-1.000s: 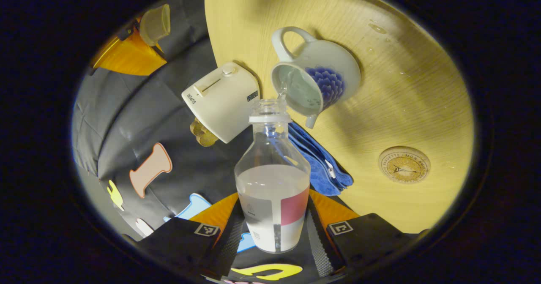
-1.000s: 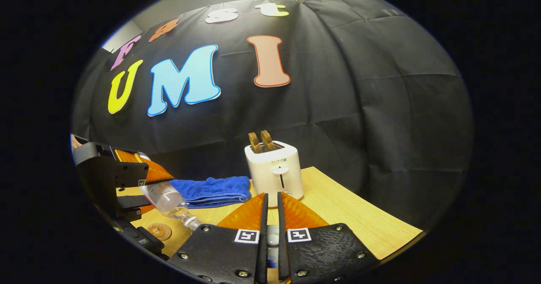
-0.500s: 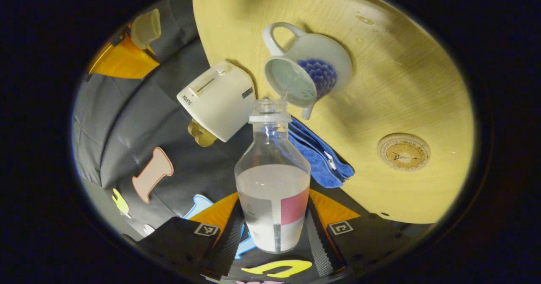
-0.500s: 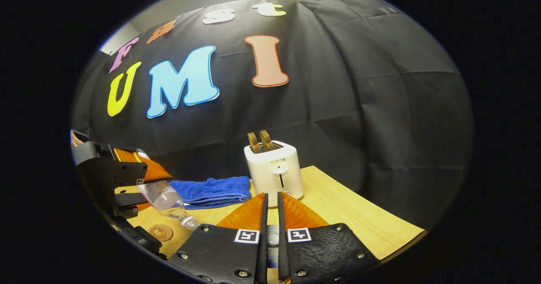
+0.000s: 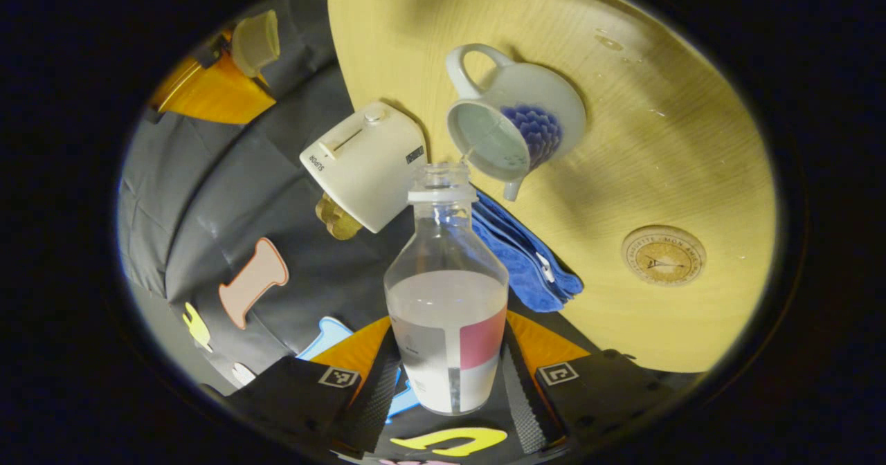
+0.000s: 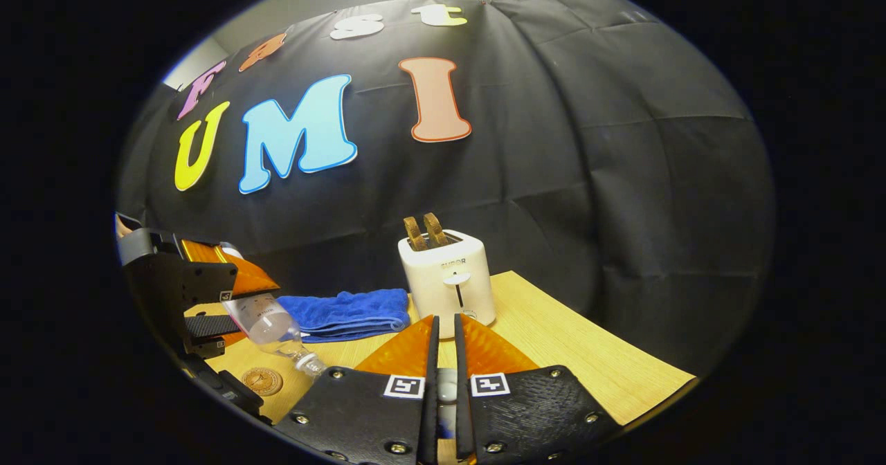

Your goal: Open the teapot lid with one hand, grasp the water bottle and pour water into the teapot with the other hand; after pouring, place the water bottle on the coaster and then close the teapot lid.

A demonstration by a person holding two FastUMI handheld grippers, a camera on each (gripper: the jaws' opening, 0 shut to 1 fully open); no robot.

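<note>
Your left gripper (image 5: 448, 382) clamps the half-full bottle (image 5: 446, 299), tipped with its mouth at the open teapot (image 5: 516, 129), a thin stream entering. Coaster (image 5: 663, 255) lies at four o'clock of the pot. Your right gripper (image 6: 443, 389) pinches the lid (image 6: 446, 385).

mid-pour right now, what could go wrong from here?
1. The bottle mouth hangs near the teapot rim, not over the middle of the opening; a thin stream could miss. Droplets already lie on the table.
2. The blue towel and toaster sit close by, so spill may reach them.
3. The right claw pinches the lid on a narrow hold; it might slip.
</note>
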